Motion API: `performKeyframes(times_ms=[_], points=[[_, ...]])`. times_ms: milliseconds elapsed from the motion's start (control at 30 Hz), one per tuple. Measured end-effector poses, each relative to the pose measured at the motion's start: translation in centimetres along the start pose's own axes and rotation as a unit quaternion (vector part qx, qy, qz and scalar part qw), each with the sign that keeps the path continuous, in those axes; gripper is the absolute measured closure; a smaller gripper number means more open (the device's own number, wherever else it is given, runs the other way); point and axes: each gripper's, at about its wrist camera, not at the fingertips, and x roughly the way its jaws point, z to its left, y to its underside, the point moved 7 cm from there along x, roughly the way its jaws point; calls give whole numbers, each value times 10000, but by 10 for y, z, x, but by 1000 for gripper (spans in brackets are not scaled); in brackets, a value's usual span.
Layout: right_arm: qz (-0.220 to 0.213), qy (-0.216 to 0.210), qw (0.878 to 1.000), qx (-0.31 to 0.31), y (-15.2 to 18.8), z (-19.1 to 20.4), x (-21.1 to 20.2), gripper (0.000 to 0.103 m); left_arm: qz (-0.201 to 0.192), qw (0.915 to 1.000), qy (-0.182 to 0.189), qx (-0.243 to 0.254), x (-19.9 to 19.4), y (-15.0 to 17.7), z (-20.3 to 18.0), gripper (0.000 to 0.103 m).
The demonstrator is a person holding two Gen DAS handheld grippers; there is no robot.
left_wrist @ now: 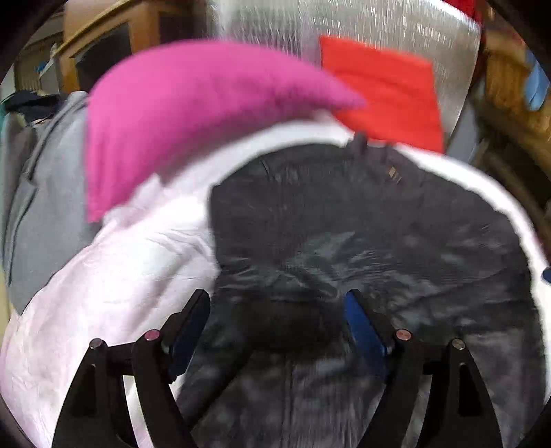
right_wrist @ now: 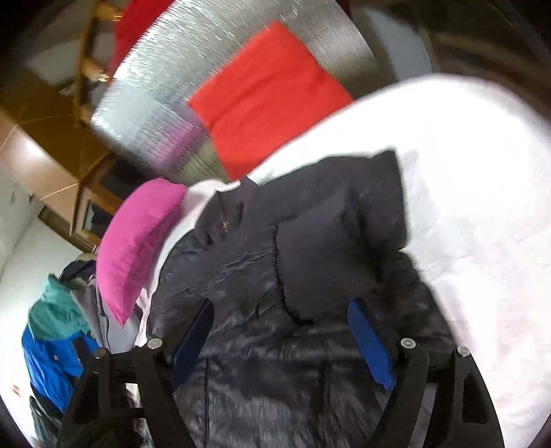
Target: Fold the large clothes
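— Jacket (left_wrist: 361, 241) first: where does it lie under your tongs?

— Dark and quilted, it is spread on the white sheet (left_wrist: 137, 275), right below both of them. Your left gripper (left_wrist: 279, 310) hangs over it with its blue pads (left_wrist: 363, 331) wide apart and only fabric showing between them, nothing pinched. Your right gripper (right_wrist: 280, 324) is the same: pads spread, the jacket beneath them, no grip. In the right wrist view a flap of the jacket lies folded over its middle.

— Any containers near you?

— None that I can make out; both views are blurred.

— And farther out?

— A pink pillow (left_wrist: 179, 113) rests on the sheet's far left edge, and a red pillow (left_wrist: 385, 93) lies beyond the jacket's collar, against a shiny silver panel (left_wrist: 344, 27). A grey garment (left_wrist: 44, 206) lies left of the sheet. Far left in the right wrist view hang blue and teal clothes (right_wrist: 51, 344), with wooden furniture (right_wrist: 44, 155) behind.
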Motion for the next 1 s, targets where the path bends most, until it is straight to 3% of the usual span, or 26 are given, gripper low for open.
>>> performKeyframes(times_ms=[133,300,367,567,767,900,967,1000], points=[[192,2,9998,-78,43,-20,-53,18,-269,9988,179,-356,-66,32,38,22],[466,74,9988,131,117,-66,-114,18,149,9947,397,-932,-116,124,92,22],[508,8,9983,277,151,-78,-132,18,291,9913,494,-1186,-131,161,103,22],[466,-324,9965,621,234,-80,-166,18,488,9810,942,-1622,-154,226,90,22],[300,-90,9987,391,244,-71,-163,18,553,9809,1012,-1567,-153,247,73,22],[472,136,9979,418,250,-72,-145,19,815,9786,999,-1605,-144,261,70,22],[478,64,9981,378,252,-68,-147,28,774,9785,1000,-1630,-154,267,69,22],[535,59,9979,365,253,-66,-148,43,724,9789,989,-1635,-157,267,69,22]])
